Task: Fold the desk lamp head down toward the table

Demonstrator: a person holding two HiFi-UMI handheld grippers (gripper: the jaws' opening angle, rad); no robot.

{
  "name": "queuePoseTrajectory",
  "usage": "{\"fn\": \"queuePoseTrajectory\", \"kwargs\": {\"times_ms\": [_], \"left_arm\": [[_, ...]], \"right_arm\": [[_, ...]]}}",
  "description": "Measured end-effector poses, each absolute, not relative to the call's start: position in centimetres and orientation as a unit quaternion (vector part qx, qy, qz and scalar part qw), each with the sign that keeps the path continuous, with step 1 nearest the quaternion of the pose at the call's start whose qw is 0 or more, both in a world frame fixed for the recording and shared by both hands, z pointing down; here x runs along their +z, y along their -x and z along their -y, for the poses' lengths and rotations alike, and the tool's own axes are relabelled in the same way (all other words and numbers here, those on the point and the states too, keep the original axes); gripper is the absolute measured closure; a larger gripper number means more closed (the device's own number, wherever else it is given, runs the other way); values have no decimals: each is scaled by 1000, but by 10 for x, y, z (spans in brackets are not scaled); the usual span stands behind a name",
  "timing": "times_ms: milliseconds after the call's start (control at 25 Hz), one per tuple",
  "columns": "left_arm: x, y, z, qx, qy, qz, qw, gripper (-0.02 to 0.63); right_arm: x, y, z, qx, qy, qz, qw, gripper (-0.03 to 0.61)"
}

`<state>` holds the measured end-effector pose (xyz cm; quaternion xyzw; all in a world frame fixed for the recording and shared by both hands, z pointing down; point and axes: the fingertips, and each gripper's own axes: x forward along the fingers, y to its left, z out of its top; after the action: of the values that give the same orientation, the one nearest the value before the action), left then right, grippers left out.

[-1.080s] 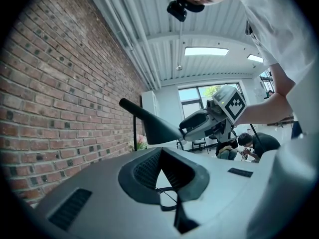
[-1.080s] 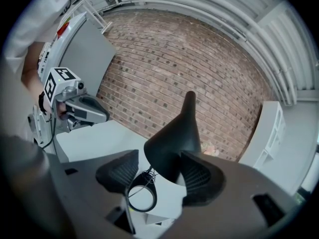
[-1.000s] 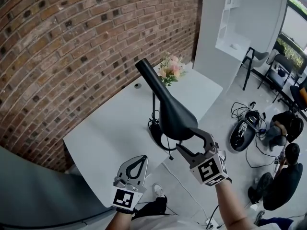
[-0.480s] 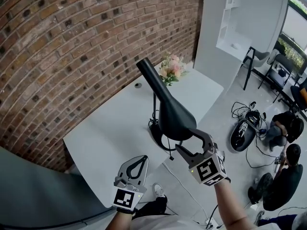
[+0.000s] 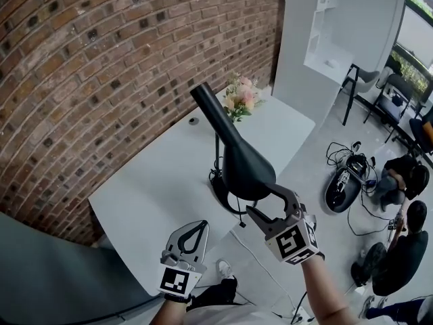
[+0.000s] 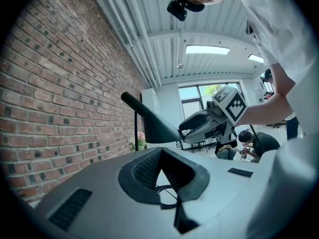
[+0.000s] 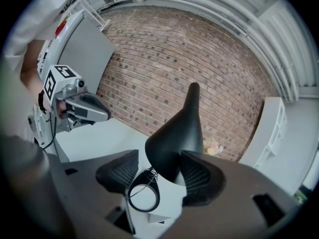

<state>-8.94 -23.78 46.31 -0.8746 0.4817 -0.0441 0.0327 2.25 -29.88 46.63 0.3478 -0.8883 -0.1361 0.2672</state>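
The black desk lamp stands on the white table, its cone-shaped head tilted on a thin stem above a ring base. My right gripper is open, its jaws astride the wide lower end of the head. In the right gripper view the lamp head rests against the right pad, with a gap to the left pad of my right gripper. My left gripper hovers over the table's near edge, shut and empty. The left gripper faces the lamp head.
A brick wall runs along the table's left side. Pink flowers stand at the far end. Right of the table, on the floor, are cables, a dark bag and seated people. Chairs stand further back.
Almost nothing: my right gripper has shifted very slightly on the lamp head, and the left gripper has stayed where it was.
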Motion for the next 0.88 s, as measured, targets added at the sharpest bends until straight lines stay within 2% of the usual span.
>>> {"fn": "queuePoseTrajectory", "kwargs": {"times_ms": [880], "left_arm": [[469,99,256,-45,873,-484,31,606]], "right_arm": [[490,-10,313,-120,-339,891,278,304]]}}
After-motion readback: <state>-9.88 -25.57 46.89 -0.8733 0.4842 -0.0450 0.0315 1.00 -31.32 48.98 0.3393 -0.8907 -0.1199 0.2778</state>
